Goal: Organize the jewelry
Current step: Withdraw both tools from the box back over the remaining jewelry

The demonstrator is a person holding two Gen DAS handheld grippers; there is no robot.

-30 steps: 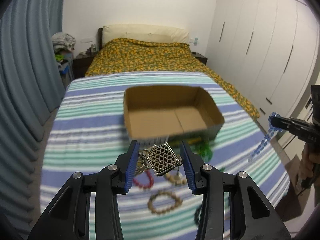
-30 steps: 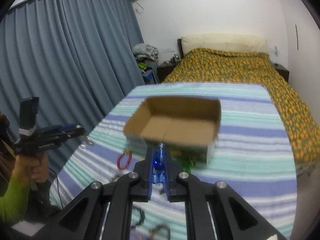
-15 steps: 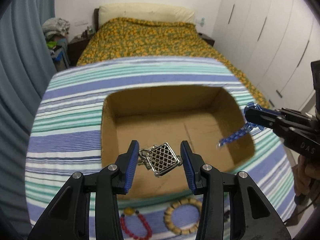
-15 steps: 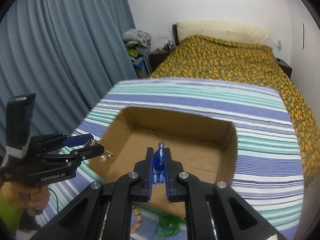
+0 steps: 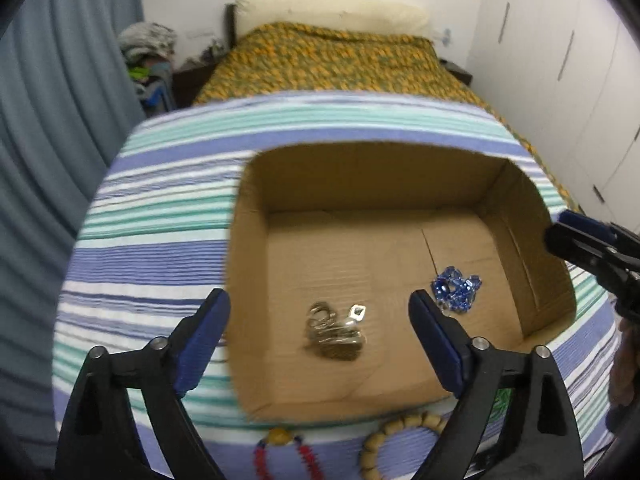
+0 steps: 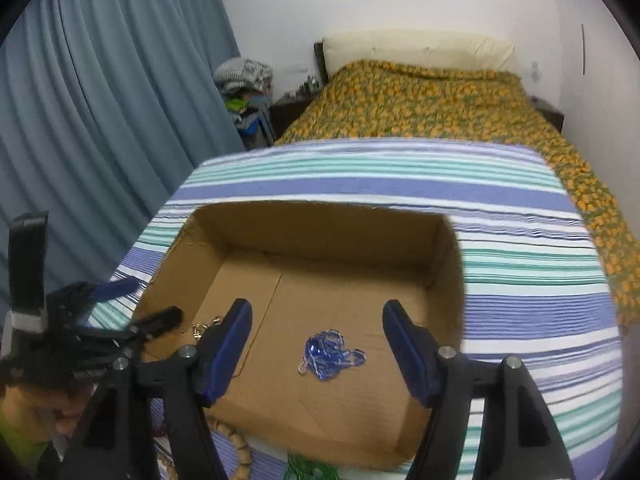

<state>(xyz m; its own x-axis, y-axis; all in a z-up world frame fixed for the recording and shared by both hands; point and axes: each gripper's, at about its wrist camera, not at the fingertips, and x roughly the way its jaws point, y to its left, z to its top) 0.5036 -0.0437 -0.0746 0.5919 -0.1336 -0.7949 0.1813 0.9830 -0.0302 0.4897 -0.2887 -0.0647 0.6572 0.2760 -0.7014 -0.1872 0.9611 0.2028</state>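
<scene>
Silver mesh piece (image 5: pixel 335 334) lies in a heap on the floor of the cardboard box (image 5: pixel 256 264), below and between the jaws of the left gripper (image 5: pixel 318 338), touching neither pad. Those jaws have just been opening and now stand wide, nothing between them. Blue chain (image 6: pixel 329 350) sits bunched on the box floor below the gap of the right gripper (image 6: pixel 316 354); its jaws have likewise just been opening, and the chain is free of both pads. In the left view the blue chain shows just beyond the right-hand jaw, apart from the silver piece.

Step in hand, as I read it: the drop into the box, both sides at once — the release looks done. To finish it well, lift each gripper straight up and back along its own line, jaws kept wide, so no pad hooks a loop of chain and drags it out. The two grippers hang close over the same box; draw them off to their own sides rather than across each other.

Outside the box, on the striped cloth (image 5: pixel 152 264) nearer than the jaws: a wooden bead bracelet (image 5: pixel 400 430), a red bead string (image 5: pixel 286 452), and something green (image 6: pixel 308 468) at the box's near wall. These look like the next picks. Beads roll — pinch across the strand, not over the ring.
</scene>
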